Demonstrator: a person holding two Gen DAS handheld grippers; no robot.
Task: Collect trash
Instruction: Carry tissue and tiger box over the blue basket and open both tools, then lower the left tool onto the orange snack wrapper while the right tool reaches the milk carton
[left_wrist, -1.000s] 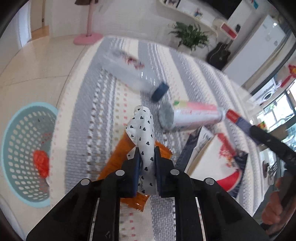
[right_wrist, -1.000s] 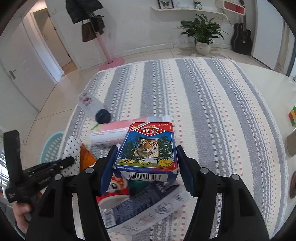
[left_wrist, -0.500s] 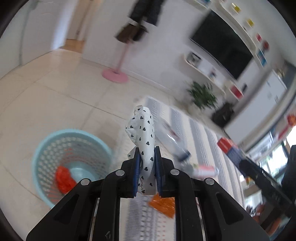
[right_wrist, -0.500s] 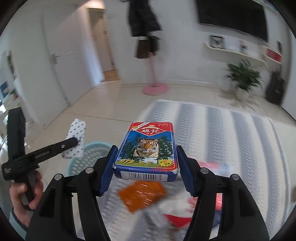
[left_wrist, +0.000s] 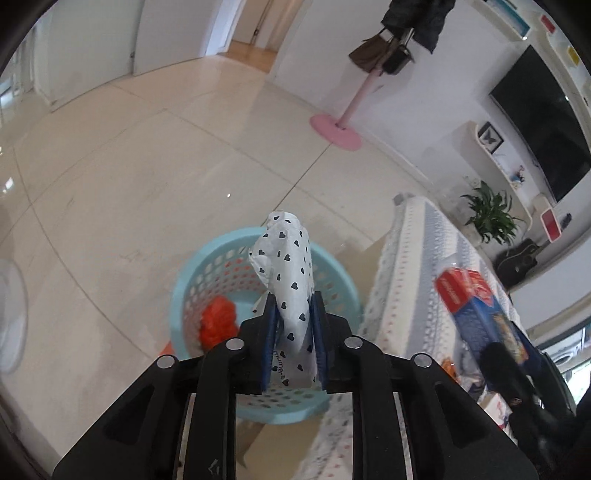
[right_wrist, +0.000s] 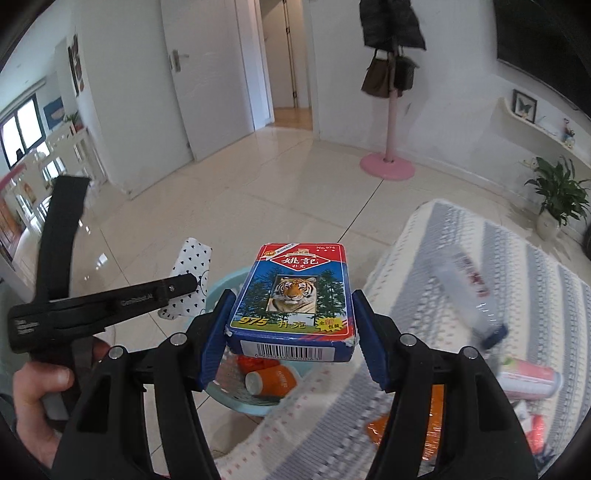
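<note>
Left hand-held gripper (left_wrist: 293, 325) is clamped tight on a crumpled white paper wrapper with little black hearts (left_wrist: 286, 266), held above the round light-blue perforated plastic basket (left_wrist: 207, 273) on the glossy beige tile floor (left_wrist: 147, 184). Something orange and crinkly (left_wrist: 218, 323) already sits inside the basket. Right hand-held gripper (right_wrist: 291, 325) has its blue pads squeezed on a blue-and-red cardboard playing-card box with a tiger picture (right_wrist: 295, 291), held level over the basket's near rim, right beside the edge of the grey-and-white striped woven cloth surface (right_wrist: 480, 258). A clear plastic bottle with a blue cap (right_wrist: 469, 291) lies on those stripes. Lots of open floor beyond the basket.
</note>
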